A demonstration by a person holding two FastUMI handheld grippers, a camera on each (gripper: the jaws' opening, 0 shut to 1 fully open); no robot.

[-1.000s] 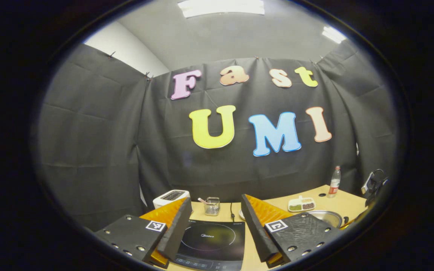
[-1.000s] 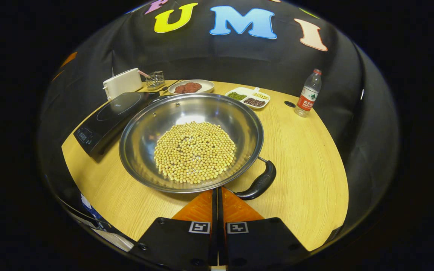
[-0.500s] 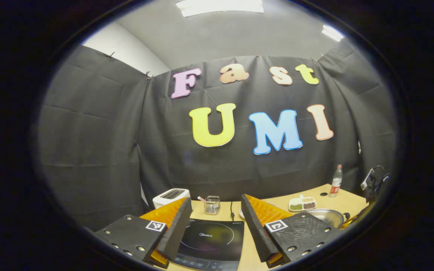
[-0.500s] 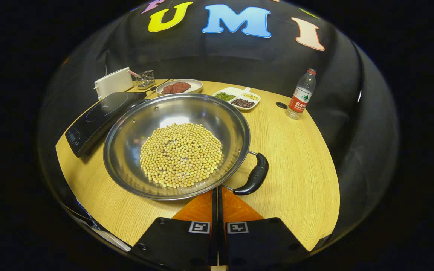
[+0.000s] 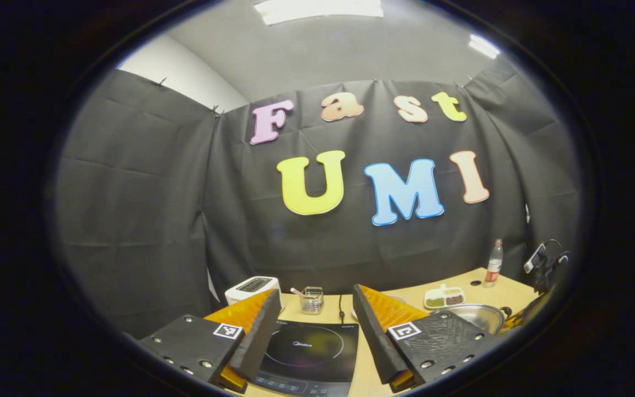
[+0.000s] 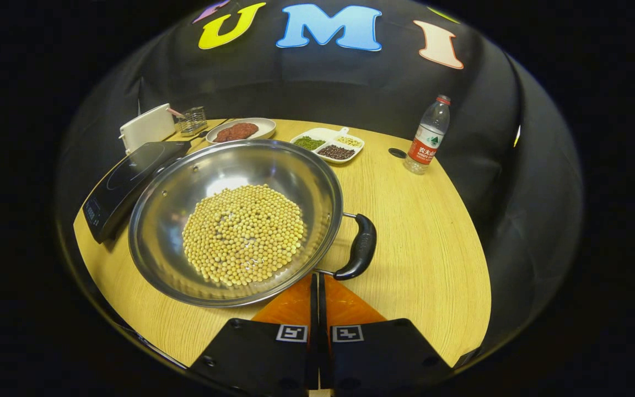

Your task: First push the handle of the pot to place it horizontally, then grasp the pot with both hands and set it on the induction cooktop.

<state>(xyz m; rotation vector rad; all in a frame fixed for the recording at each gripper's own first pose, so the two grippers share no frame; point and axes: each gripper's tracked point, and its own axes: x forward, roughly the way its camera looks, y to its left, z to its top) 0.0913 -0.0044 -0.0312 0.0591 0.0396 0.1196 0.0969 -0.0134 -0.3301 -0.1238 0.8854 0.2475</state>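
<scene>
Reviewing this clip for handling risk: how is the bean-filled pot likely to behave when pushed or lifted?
The pot looks like stiff polished steel, so probably slick and apt to slide or turn on the table. The loose beans likely add weight and shift if tilted. Its side handle should give grip.

Steel pot (image 6: 229,220) of beans, black handle (image 6: 357,248) rightward, beside black induction cooktop (image 6: 127,179).

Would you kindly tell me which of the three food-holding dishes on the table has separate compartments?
The white divided dish, holding green, dark and pale beans in separate sections; the oval plate holds one reddish food, and the steel pot one heap of soybeans.
</scene>
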